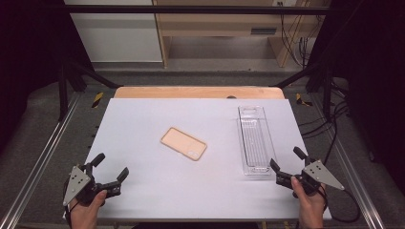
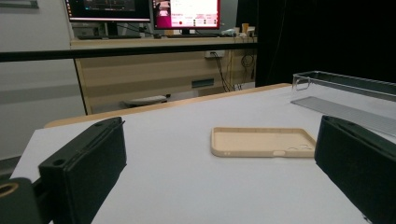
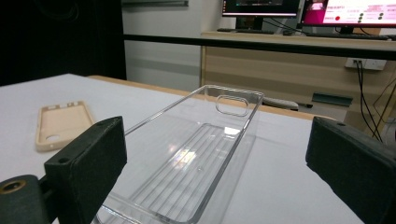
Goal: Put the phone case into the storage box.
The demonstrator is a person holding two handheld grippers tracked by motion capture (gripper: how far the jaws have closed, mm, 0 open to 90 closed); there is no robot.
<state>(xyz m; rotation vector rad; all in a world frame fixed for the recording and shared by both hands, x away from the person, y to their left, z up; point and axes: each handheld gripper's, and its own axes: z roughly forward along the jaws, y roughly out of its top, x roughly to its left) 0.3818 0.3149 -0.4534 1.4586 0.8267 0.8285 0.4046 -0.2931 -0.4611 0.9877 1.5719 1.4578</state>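
Note:
A beige phone case [image 1: 184, 143] lies hollow side up near the middle of the white table [image 1: 143, 119]; it also shows as the beige phone case [image 2: 261, 141] and the phone case [image 3: 63, 125]. A long clear plastic tray [image 1: 253, 140] sits at the right, seen close as the clear tray [image 3: 201, 158] and farther off as the tray [image 2: 350, 95]. My left gripper [image 1: 111, 168] rests open near the front left corner, jaws apart and empty. At the front right, my right gripper [image 1: 287, 160] is open just before the tray's near end, nothing between its jaws.
The white table top ends in a wooden strip [image 1: 198, 92] at the back. Metal rails [image 1: 45, 143] run along both sides, with cables [image 1: 334, 119] at the right. Beyond the table stand a wooden desk [image 2: 163, 65] and monitors [image 3: 345, 11].

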